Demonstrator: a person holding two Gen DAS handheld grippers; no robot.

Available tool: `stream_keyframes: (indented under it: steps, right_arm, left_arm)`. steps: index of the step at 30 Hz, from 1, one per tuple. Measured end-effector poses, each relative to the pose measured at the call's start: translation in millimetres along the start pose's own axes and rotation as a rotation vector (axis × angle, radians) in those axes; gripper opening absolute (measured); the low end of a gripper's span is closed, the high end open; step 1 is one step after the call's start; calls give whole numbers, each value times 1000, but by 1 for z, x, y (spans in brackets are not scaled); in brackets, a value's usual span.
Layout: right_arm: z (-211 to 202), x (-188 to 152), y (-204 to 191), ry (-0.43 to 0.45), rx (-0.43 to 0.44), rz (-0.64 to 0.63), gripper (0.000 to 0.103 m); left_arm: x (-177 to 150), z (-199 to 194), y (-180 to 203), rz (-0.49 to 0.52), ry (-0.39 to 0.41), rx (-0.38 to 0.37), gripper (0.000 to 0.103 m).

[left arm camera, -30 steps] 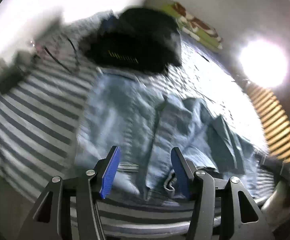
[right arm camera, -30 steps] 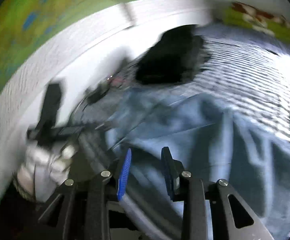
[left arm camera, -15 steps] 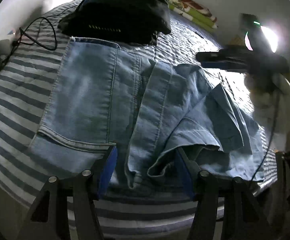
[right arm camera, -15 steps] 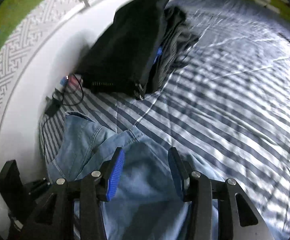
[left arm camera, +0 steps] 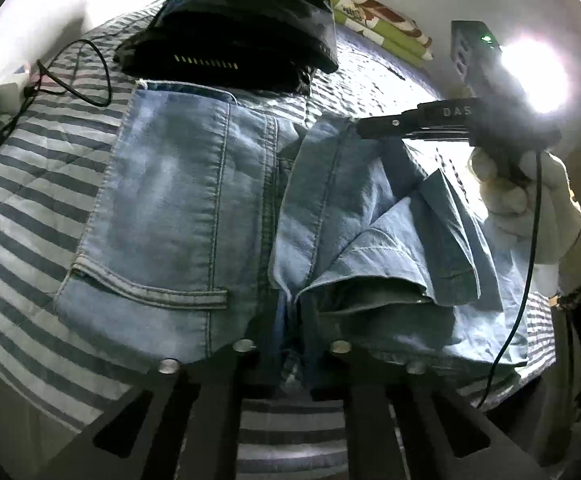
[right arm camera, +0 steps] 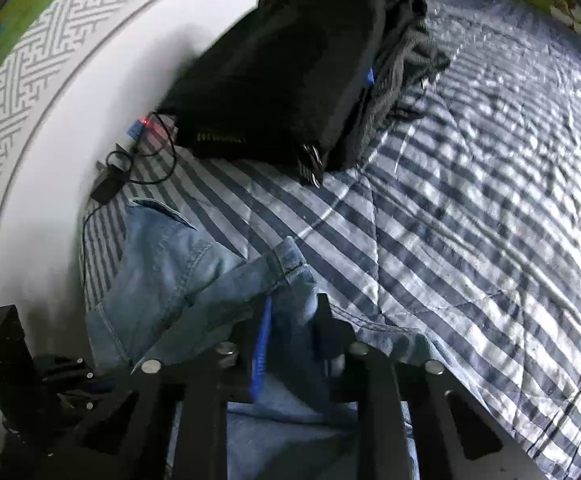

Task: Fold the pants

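Note:
Light blue denim pants (left arm camera: 178, 208) lie on the striped bed, waistband near me, the right side rumpled and folded over itself. My left gripper (left arm camera: 286, 344) is shut on a fold of denim at the near edge, between the two halves. In the right wrist view the pants (right arm camera: 170, 280) fill the lower left, and my right gripper (right arm camera: 290, 328) has a bunched hem edge between its jaws, which are closing onto it. From the left wrist view the right gripper (left arm camera: 364, 128) meets the far edge of the rumpled leg, held by a white-gloved hand (left arm camera: 530, 200).
A black pile of bags or clothes (left arm camera: 230, 32) sits just beyond the pants, by the wall. A black cable (left arm camera: 90, 92) and a charger (right arm camera: 106, 188) lie at the left bed edge. Folded green floral cloth (left arm camera: 378, 20) lies far back. Striped quilt (right arm camera: 470, 200) spreads right.
My left jaws went from wide apart to pinched on the denim fold. The right gripper swung over the pants, came down onto the far leg edge and narrowed around it.

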State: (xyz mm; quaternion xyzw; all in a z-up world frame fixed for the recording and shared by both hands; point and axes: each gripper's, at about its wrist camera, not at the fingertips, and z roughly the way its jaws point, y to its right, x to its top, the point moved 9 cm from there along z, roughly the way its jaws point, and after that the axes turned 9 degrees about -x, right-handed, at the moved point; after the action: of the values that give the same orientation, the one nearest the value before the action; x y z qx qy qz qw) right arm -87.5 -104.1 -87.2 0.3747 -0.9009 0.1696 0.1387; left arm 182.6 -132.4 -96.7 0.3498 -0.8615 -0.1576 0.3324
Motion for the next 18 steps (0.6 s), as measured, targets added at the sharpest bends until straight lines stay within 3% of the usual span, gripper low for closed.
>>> stream_keyframes:
  steps: [4, 11, 15, 18]
  right_arm:
    - [-18, 3, -9, 59, -22, -41, 8]
    - [-42, 8, -32, 123, 40, -100, 5]
    - [-19, 14, -39, 109, 37, -109, 5]
    - [14, 14, -39, 55, -51, -128, 11]
  left_arm:
    - [-5, -12, 11, 21, 19, -1, 4]
    - [-19, -39, 24, 4, 52, -30, 3]
    - [-19, -49, 15, -20, 61, -21, 4]
    - [-19, -36, -2, -46, 15, 32, 5]
